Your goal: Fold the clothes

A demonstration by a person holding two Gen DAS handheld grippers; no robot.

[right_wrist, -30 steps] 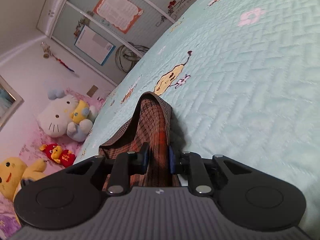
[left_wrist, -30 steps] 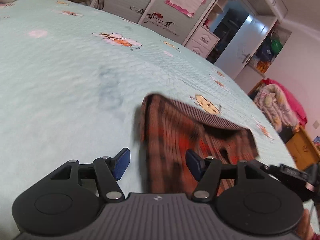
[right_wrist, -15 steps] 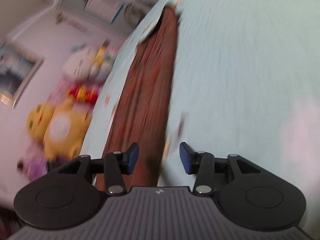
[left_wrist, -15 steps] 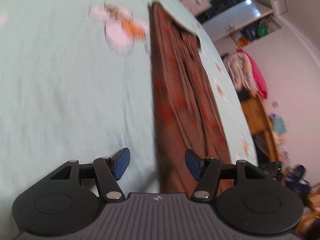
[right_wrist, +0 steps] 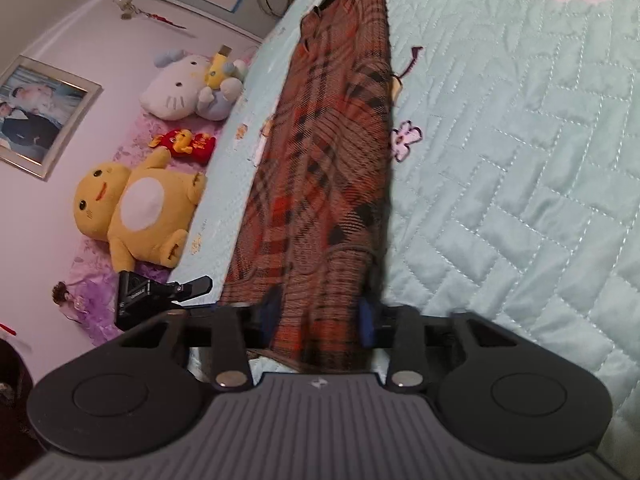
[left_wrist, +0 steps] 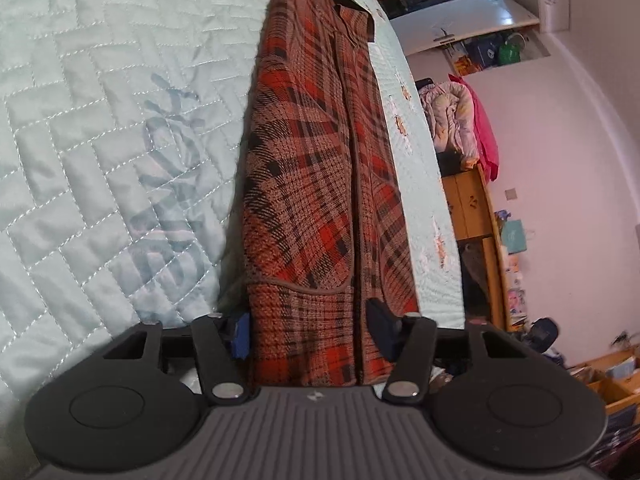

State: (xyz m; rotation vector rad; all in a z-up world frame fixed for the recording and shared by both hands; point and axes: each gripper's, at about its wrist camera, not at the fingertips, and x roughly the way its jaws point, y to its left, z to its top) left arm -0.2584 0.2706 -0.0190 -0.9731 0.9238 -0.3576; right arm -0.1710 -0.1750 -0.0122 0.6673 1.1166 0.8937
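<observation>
A red-and-brown plaid garment (left_wrist: 320, 160) lies in a long narrow strip on the mint quilted bedspread (left_wrist: 100, 140), its collar at the far end. My left gripper (left_wrist: 308, 332) is open at the near hem, with the cloth running between its blue pads but not pinched. In the right wrist view the same garment (right_wrist: 332, 160) stretches away over the bedspread (right_wrist: 520, 160). My right gripper (right_wrist: 318, 316) is also open, and the hem sits loosely between its fingers. The left gripper (right_wrist: 160, 292) shows as a black tool just left of the hem.
Plush toys crowd the bed's head side: a yellow one (right_wrist: 140, 208) and a white cat (right_wrist: 180, 84), below a framed photo (right_wrist: 40, 116). Past the opposite bed edge stand a wooden cabinet (left_wrist: 472, 208) and heaped bedding (left_wrist: 460, 116).
The right gripper, shut on the lifted garment a second ago, has let go and opened. The garment now lies stretched flat, and both grippers have dropped low to its near hem.
</observation>
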